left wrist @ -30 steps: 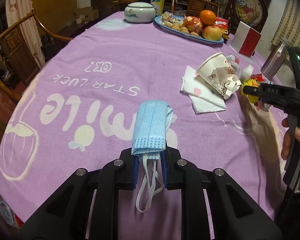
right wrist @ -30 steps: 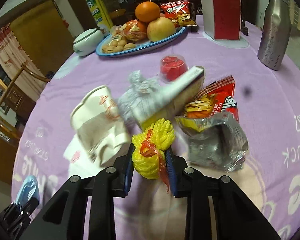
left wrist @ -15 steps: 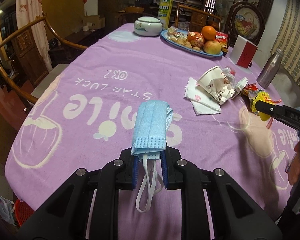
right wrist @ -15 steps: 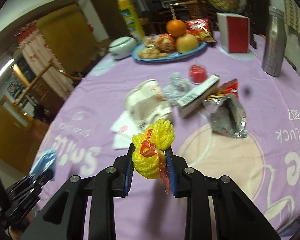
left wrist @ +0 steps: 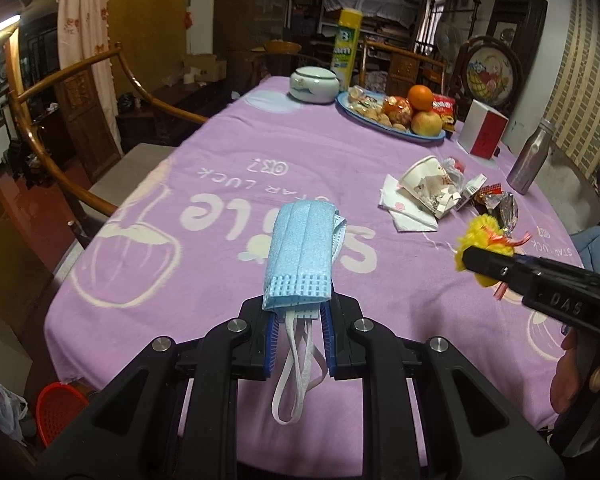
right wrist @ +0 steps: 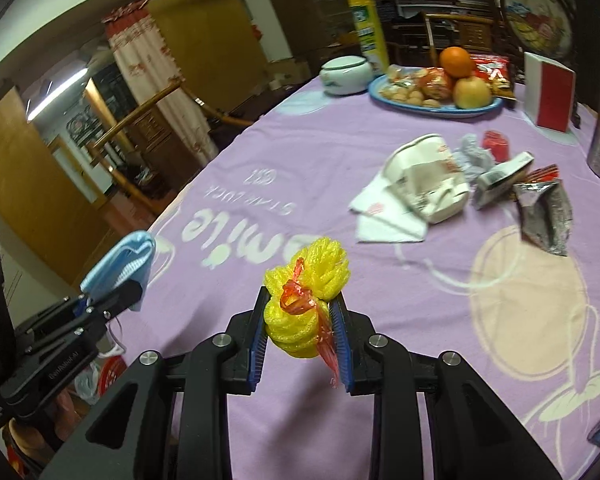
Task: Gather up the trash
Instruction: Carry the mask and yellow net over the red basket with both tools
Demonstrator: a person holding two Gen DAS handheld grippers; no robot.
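My left gripper (left wrist: 299, 320) is shut on a folded blue face mask (left wrist: 302, 254), whose white ear loops hang down between the jaws. My right gripper (right wrist: 301, 326) is shut on a yellow foam net with a red wrapper scrap (right wrist: 306, 298). Both are held above the near part of the purple tablecloth (left wrist: 236, 152). In the right wrist view the mask (right wrist: 120, 266) and left gripper show at the far left. In the left wrist view the yellow net (left wrist: 482, 240) shows at the right. A trash pile lies ahead: a crushed paper cup (left wrist: 424, 180), napkins (left wrist: 404, 208) and a foil snack bag (right wrist: 546, 216).
A blue fruit plate (left wrist: 352, 110), a white lidded jar (left wrist: 314, 84), a red-and-white box (left wrist: 484, 134) and a steel bottle (left wrist: 528, 160) stand at the far side. A wooden chair (left wrist: 80, 128) is at the table's left. A red basket (left wrist: 58, 408) sits on the floor.
Both grippers have pulled back and risen from the trash pile, each keeping its hold. The right gripper swung left, and the table now looks farther off in both views.
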